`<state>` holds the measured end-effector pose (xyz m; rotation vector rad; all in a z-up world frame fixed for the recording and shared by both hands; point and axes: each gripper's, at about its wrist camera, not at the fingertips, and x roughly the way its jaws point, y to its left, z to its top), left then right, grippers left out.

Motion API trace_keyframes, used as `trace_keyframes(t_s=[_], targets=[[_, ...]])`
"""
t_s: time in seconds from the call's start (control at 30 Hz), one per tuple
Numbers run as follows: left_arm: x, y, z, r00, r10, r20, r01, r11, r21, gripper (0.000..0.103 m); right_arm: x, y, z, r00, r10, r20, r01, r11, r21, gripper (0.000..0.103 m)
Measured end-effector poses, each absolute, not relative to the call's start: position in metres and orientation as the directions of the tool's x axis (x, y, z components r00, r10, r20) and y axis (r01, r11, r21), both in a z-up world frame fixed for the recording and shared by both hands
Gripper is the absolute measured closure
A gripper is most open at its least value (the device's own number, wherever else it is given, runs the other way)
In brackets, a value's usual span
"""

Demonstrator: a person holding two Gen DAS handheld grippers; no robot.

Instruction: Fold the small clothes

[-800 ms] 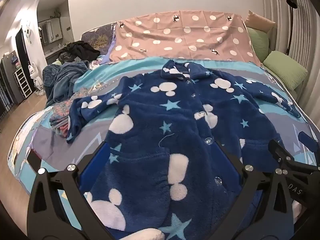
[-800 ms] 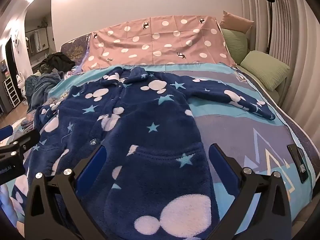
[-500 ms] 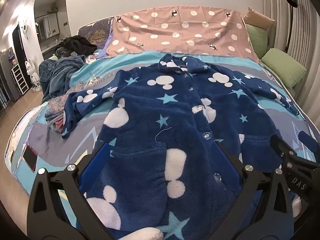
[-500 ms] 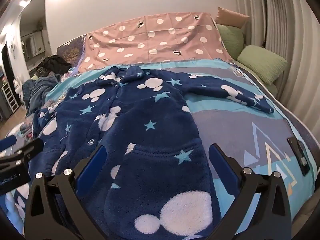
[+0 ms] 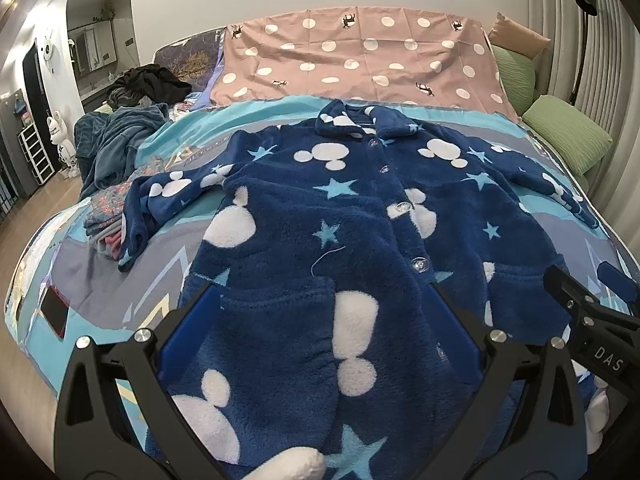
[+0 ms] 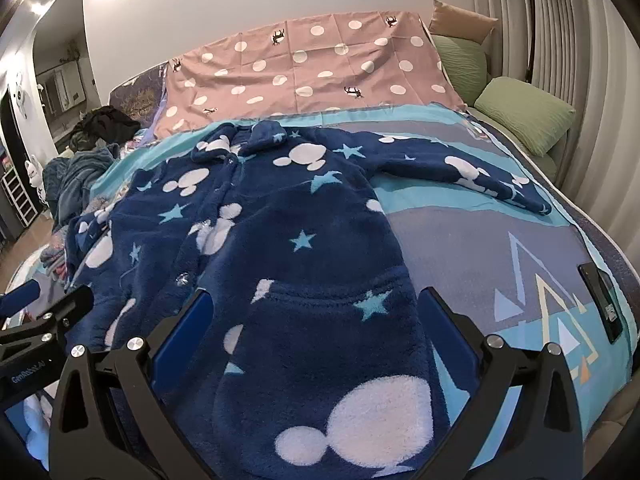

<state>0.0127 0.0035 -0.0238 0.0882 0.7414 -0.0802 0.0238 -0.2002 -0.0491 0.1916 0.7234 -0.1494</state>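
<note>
A small navy fleece jacket (image 5: pixel 332 216) with white mouse heads, light blue stars and clear buttons lies flat on the bed, front up, both sleeves spread out. My left gripper (image 5: pixel 320 316) hovers open above its left pocket, nothing between the blue pads. The right gripper (image 5: pixel 588 304) shows at the right edge of that view. In the right wrist view the same jacket (image 6: pixel 280 240) fills the middle, and my right gripper (image 6: pixel 314 316) stands open over the right pocket. The left gripper (image 6: pixel 44 316) pokes in at the left edge.
The bed carries a teal and grey patterned sheet (image 6: pixel 500 248) and a pink dotted cloth (image 5: pixel 360 56) at the head. Green pillows (image 6: pixel 524 116) line the right side. A heap of dark clothes (image 5: pixel 116 140) sits at left. A black phone (image 6: pixel 604 304) lies near the right edge.
Both views show the jacket and bed sitting slightly lower and closer than before, as both grippers shifted a little over the hem. Jaws stayed wide; the jacket has not moved.
</note>
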Motion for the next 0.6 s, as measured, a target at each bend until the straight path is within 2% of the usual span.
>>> trace_keyframes(t_s=[0.6], targets=[[0.013,0.005,-0.029,0.731,-0.039,-0.682,0.107,0.993,0.058,0.002,0.024,-0.188,-0.042,0.747,-0.076,-0.661,0.180,0.979,0.091,0.001]])
